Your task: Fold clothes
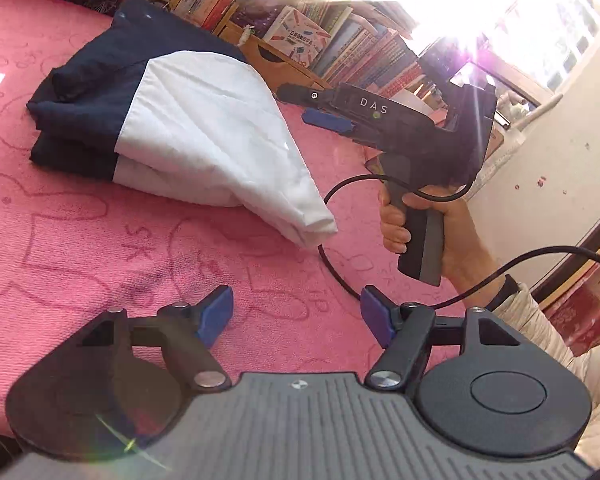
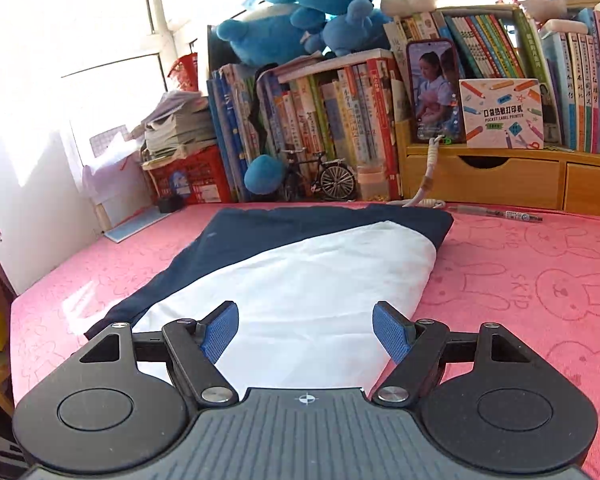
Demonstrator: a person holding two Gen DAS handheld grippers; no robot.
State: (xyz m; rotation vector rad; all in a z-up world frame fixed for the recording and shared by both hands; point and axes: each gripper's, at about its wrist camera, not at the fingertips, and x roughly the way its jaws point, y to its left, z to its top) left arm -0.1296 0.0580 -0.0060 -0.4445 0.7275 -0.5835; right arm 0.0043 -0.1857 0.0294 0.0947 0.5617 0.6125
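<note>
A folded navy and white garment lies on the pink towel-covered surface. My left gripper hovers open over bare pink cloth, short of the garment, with nothing between its blue pads. In the left wrist view the right gripper is held by a hand to the right of the garment, pointing left past its far edge. In the right wrist view my right gripper stands open above the white part of the garment, pads apart and holding nothing.
Shelves of books, a wooden drawer unit, a phone, plush toys and a small model bicycle line the back edge. A pen lies near the drawers. A black cable trails over the pink cloth.
</note>
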